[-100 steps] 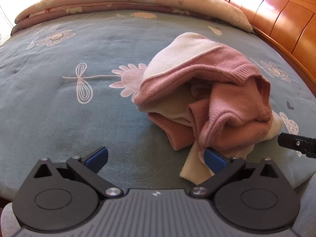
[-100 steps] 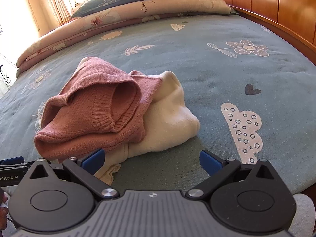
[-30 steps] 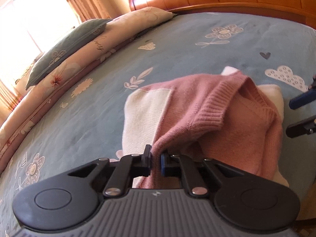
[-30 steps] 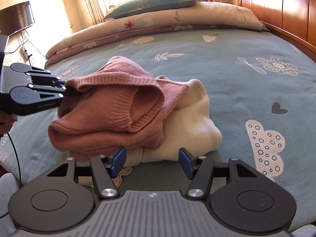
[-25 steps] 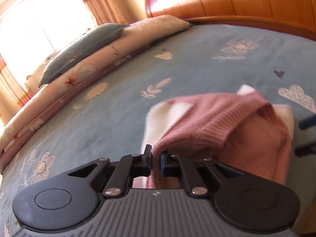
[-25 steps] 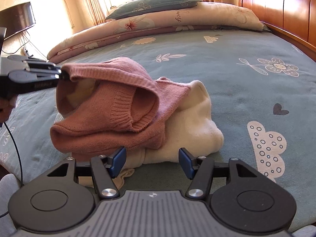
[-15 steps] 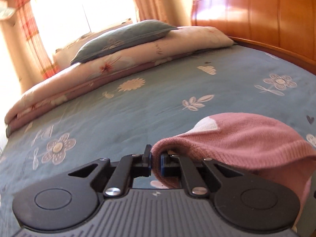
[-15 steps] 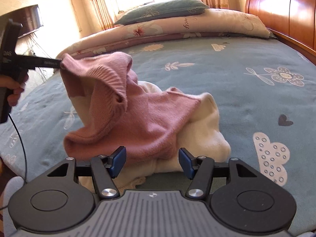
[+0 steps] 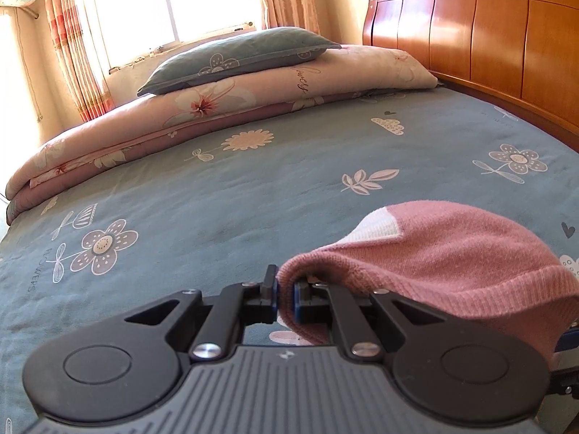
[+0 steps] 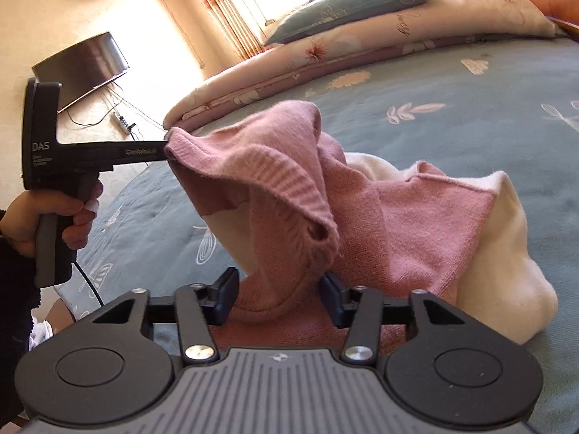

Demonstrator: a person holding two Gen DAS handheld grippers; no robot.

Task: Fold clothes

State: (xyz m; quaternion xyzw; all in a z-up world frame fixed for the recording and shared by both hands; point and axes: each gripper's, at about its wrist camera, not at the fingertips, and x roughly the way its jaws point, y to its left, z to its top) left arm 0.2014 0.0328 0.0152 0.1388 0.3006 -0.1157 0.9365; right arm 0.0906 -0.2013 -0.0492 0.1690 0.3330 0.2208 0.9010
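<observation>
The pink-and-cream knitted sweater (image 10: 409, 217) sits bunched on the blue flower-printed bed sheet (image 9: 224, 195), well short of the folded floral quilt (image 9: 224, 105) at the far end. Its ribbed pink edge is pulled up into a peak, soft cream panels spilling out beneath and on the side away from the left gripper. The left gripper (image 9: 285, 298) is clamped tight on that ribbed edge, pinching a thin fold of knit between its blue pads. In the right wrist view it shows side-on, a hand (image 10: 43, 217) wrapped round its grip, the fabric stretched out from its tip.

A second ago the sweater lay lower and rounder on the sheet; now that edge is hoisted up and drawn sideways, opening the garment like a hood. The right gripper (image 10: 277, 298), earlier standing wide just short of the heap, is now closing in with a hanging pink fold between its jaws, the pads right at the knit but not clearly pressing.
</observation>
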